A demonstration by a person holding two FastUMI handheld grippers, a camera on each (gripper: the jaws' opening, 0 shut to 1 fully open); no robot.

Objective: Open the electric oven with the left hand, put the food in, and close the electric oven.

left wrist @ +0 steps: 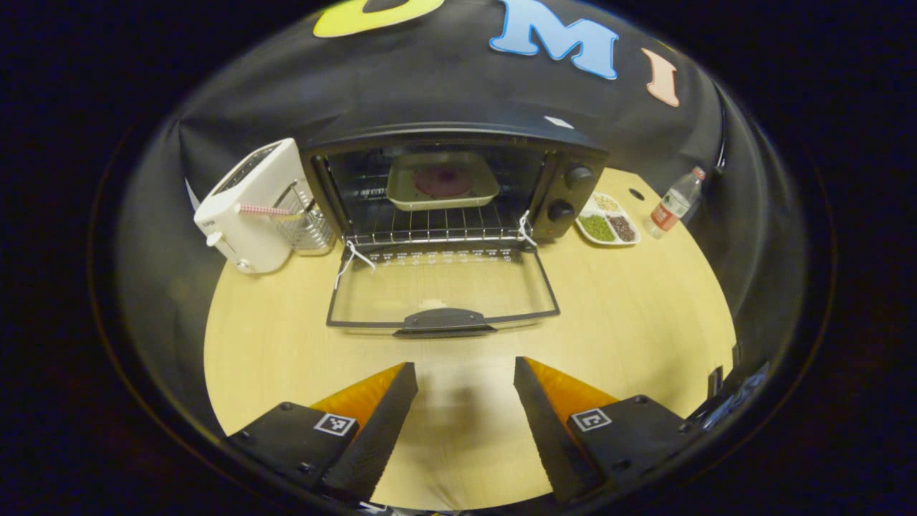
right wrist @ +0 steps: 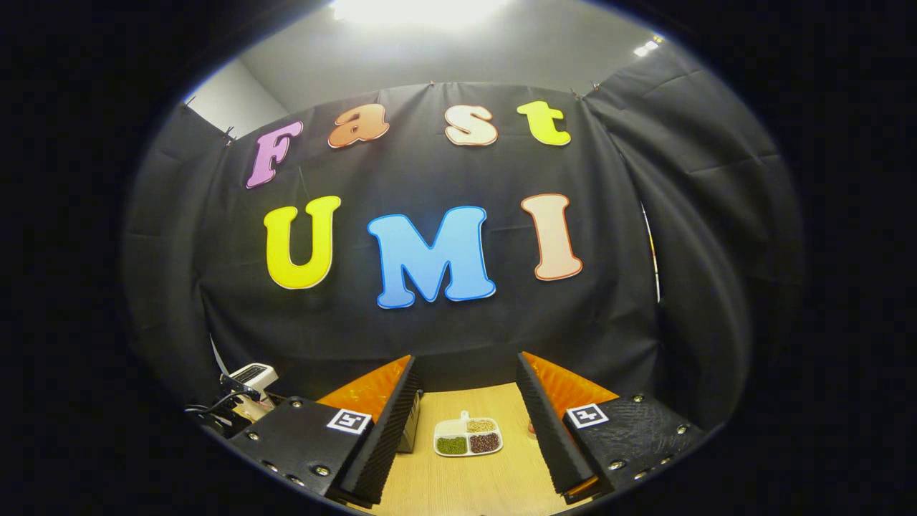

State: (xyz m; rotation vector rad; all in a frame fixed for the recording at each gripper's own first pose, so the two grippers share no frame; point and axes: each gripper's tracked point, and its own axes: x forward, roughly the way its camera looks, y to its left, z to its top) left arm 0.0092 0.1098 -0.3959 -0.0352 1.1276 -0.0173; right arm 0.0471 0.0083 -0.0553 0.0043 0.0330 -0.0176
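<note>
Oven: the electric oven (left wrist: 458, 190) is set at 12 o'clock on the wooden table (left wrist: 645, 308) in the left gripper view, backed against the booth wall so that its mouth faces the grippers.
Door: the glass door (left wrist: 443, 290) is folded down flat toward 6 o'clock, its handle (left wrist: 444, 320) nearest the grippers, so the cavity is left open.
Food: a tray (left wrist: 442, 180) with a dark round piece of food (left wrist: 443, 182) is seen resting on the wire rack (left wrist: 437, 226), well inside; the loading step is judged done.
Left gripper: the left gripper (left wrist: 466, 401) is held spread and empty just short of the handle, a stance judged suited to lifting the door shut.
Right gripper: the right gripper (right wrist: 466, 423) is held spread and empty, raised toward the wall, judged to be kept clear of the door's swing.
Surroundings: a white toaster (left wrist: 251, 208) is placed at 10 o'clock, a divided dish (left wrist: 607, 221) and a bottle (left wrist: 673, 204) at 2 o'clock, all apart from the door's path.
</note>
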